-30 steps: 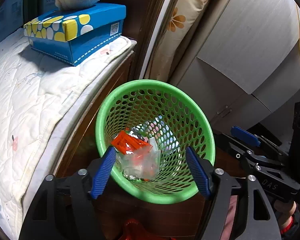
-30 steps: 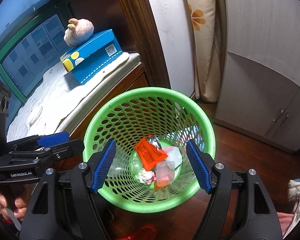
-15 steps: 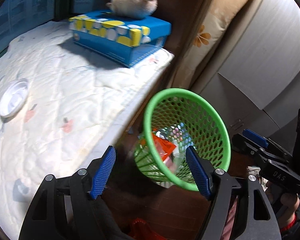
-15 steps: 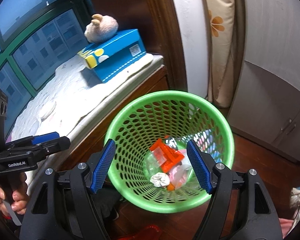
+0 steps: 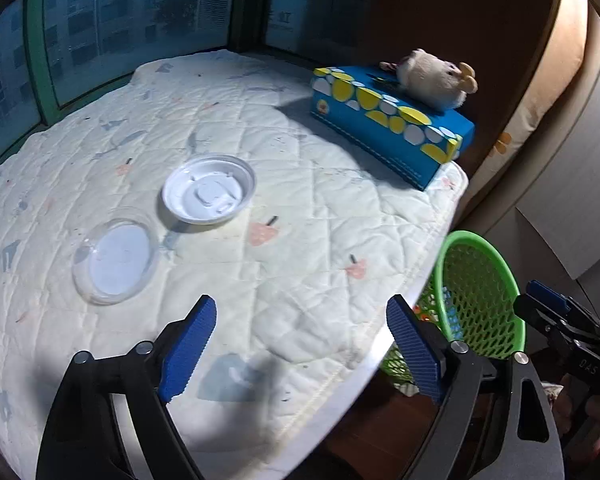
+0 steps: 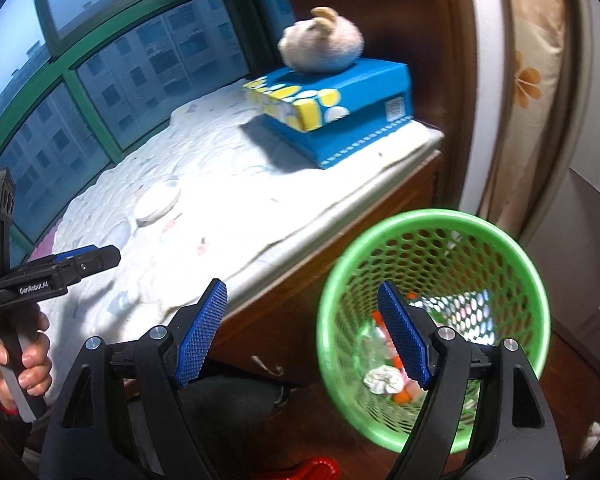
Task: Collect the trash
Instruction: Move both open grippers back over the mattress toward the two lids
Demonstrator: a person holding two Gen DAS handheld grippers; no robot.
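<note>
A green mesh trash basket (image 6: 436, 224) stands on the floor beside the padded window seat; it also shows in the left wrist view (image 5: 482, 300). Orange wrappers, clear plastic and a crumpled white wad (image 6: 382, 378) lie in it. On the quilt lie a white plastic bowl lid (image 5: 209, 189) and a clear plastic lid (image 5: 116, 256). My left gripper (image 5: 300, 348) is open and empty above the quilt's front edge. My right gripper (image 6: 302, 334) is open and empty, between the seat edge and the basket.
A blue and yellow tissue box (image 5: 392, 128) with a plush toy (image 5: 432, 78) on top sits at the quilt's far right corner. Windows run behind the seat. A wooden seat front (image 6: 340, 264), a curtain and white cabinets (image 6: 592, 264) surround the basket.
My left gripper has swung left and up, from over the basket to over the quilt. My right gripper has also shifted left; the basket now sits at its right.
</note>
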